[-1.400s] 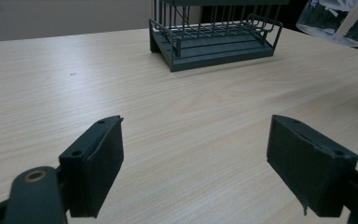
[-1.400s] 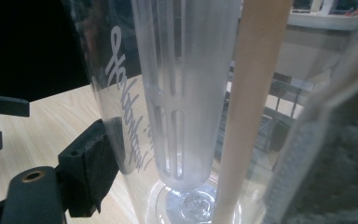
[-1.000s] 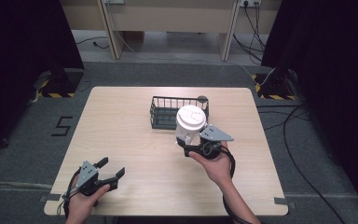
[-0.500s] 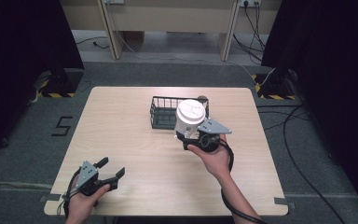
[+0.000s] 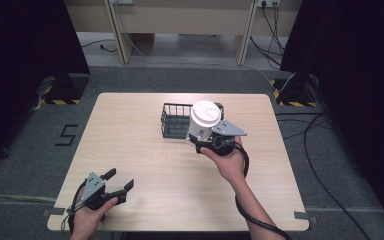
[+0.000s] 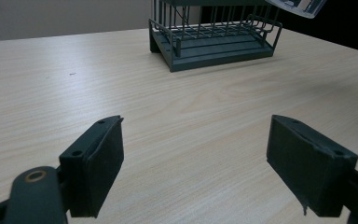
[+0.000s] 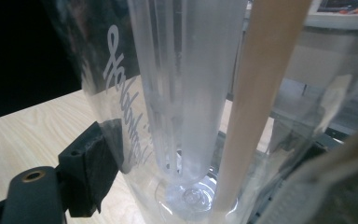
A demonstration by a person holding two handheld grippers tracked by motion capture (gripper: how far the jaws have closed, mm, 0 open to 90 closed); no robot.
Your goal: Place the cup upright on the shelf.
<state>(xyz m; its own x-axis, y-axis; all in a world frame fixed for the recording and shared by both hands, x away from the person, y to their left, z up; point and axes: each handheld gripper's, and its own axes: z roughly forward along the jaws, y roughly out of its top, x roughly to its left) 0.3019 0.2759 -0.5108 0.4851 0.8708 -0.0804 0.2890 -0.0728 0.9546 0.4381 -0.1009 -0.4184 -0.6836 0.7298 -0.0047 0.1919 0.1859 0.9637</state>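
My right gripper (image 5: 203, 138) is shut on a clear plastic cup (image 5: 203, 120) with a white lid, held tilted in the air just off the right end of a black wire basket (image 5: 172, 121). In the right gripper view the cup (image 7: 177, 93) shows white lettering, and one black pad (image 7: 93, 163) presses its wall; the other pad is hidden behind it. My left gripper (image 5: 120, 180) rests low at the table's front left, open, with nothing between its jaws (image 6: 214, 172). The basket (image 6: 214, 42) stands far ahead of it.
The light wooden table (image 5: 130, 140) has bare surface between the two grippers. Cables (image 5: 325, 150) trail over the grey floor to the right. Beyond the table's far edge stand wooden furniture legs (image 5: 117, 30).
My right hand has carried the cup a little farther away, closer to the basket. The left gripper has not moved.
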